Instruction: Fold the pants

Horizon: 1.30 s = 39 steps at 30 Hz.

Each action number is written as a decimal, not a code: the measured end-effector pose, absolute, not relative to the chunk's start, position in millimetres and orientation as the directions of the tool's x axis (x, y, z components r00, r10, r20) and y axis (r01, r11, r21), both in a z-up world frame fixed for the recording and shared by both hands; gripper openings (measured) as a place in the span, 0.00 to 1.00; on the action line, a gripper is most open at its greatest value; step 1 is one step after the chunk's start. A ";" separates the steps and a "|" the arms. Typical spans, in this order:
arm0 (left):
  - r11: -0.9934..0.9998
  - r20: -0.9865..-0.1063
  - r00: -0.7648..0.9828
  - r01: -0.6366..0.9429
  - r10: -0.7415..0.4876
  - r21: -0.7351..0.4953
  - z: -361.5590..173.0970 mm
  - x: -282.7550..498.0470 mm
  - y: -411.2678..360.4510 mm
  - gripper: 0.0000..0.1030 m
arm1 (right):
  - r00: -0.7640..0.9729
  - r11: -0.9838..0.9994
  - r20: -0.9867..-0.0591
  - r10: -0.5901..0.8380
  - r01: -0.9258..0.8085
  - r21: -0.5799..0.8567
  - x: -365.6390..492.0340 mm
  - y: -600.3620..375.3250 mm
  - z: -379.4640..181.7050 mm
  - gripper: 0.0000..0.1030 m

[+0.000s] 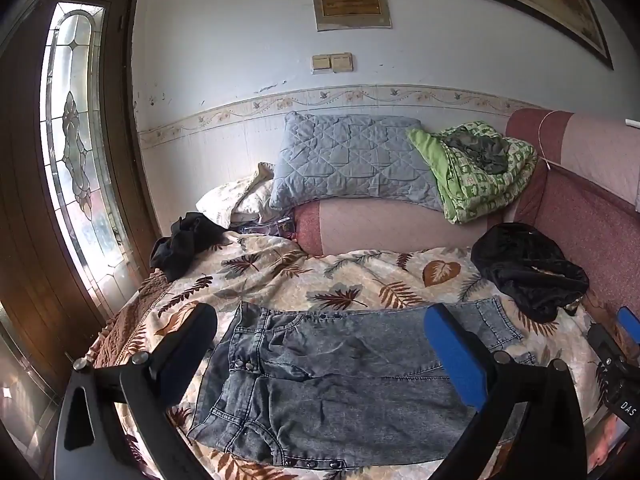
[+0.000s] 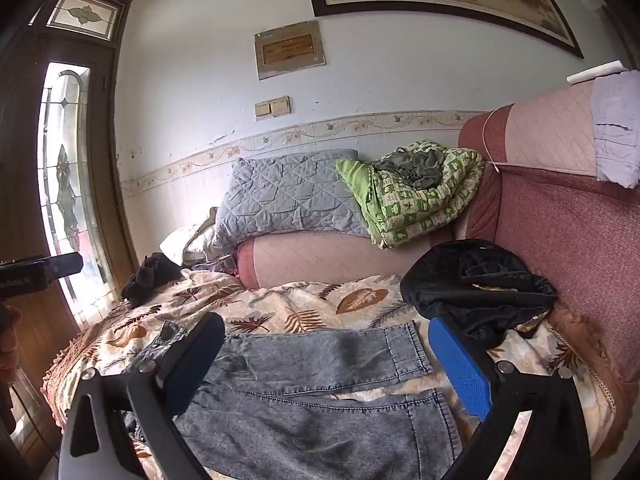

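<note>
Grey washed denim pants [image 1: 320,380] lie flat on the leaf-print bedspread [image 1: 280,276], waistband at the left, both legs running right. In the right wrist view the pants [image 2: 320,392] show both leg cuffs, slightly apart. My left gripper [image 1: 320,344] is open and empty, hovering above the waist and thigh area. My right gripper [image 2: 326,360] is open and empty, hovering above the legs near the cuffs. Part of the right gripper also shows at the right edge of the left wrist view [image 1: 618,364].
A black garment [image 1: 528,272] lies crumpled at the right by the sofa back [image 1: 592,216]. Another black garment [image 1: 184,244] lies at the far left. A grey quilted pillow [image 1: 352,160] and green blanket [image 1: 480,168] sit behind. A glass door [image 1: 76,160] stands left.
</note>
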<state>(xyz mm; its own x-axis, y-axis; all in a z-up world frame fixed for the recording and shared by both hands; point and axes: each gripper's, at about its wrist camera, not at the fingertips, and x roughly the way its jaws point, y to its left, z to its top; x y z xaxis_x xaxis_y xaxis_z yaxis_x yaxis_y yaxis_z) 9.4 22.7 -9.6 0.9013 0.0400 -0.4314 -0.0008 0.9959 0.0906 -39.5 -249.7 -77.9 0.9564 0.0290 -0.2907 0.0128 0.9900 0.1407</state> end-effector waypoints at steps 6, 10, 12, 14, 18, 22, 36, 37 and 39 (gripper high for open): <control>0.996 -0.444 0.895 -0.019 0.054 0.083 -13.9 14.7 29.4 1.00 | 0.952 0.991 -0.306 0.029 0.013 0.132 -36.1 -250.3 -81.3 1.00; 0.997 -0.450 0.891 -0.024 0.057 0.079 -18.2 17.1 33.7 1.00 | 0.950 0.991 -0.310 0.027 0.014 0.129 -34.1 -249.1 -84.8 1.00; 0.996 -0.453 0.890 -0.025 0.059 0.082 -19.9 18.2 33.7 1.00 | 0.950 0.992 -0.313 0.024 0.017 0.126 -32.8 -249.2 -85.0 1.00; 0.996 -0.455 0.888 -0.025 0.060 0.084 -21.4 19.6 34.1 1.00 | 0.949 0.992 -0.314 0.023 0.018 0.126 -31.5 -249.7 -84.9 1.00; 0.996 -0.459 0.886 -0.026 0.063 0.087 -22.7 21.9 36.0 1.00 | 0.948 0.992 -0.317 0.024 0.017 0.126 -29.6 -250.3 -84.9 1.00; 0.995 -0.462 0.885 -0.016 0.059 0.095 -25.0 25.6 35.6 1.00 | 0.946 0.993 -0.323 0.017 0.023 0.119 -27.7 -249.9 -86.0 1.00; 0.995 -0.486 0.873 0.000 0.049 0.099 -36.6 35.2 26.1 1.00 | 0.938 0.991 -0.346 -0.025 0.069 0.116 -28.2 -265.5 -86.1 1.00; 0.995 -0.487 0.872 -0.003 0.052 0.102 -37.5 35.6 25.9 1.00 | 0.937 0.990 -0.348 -0.025 0.070 0.119 -27.5 -265.3 -86.4 1.00; 0.995 -0.495 0.867 0.000 0.050 0.102 -39.3 37.2 26.1 1.00 | 0.934 0.990 -0.355 -0.022 0.070 0.122 -26.4 -265.9 -87.5 1.00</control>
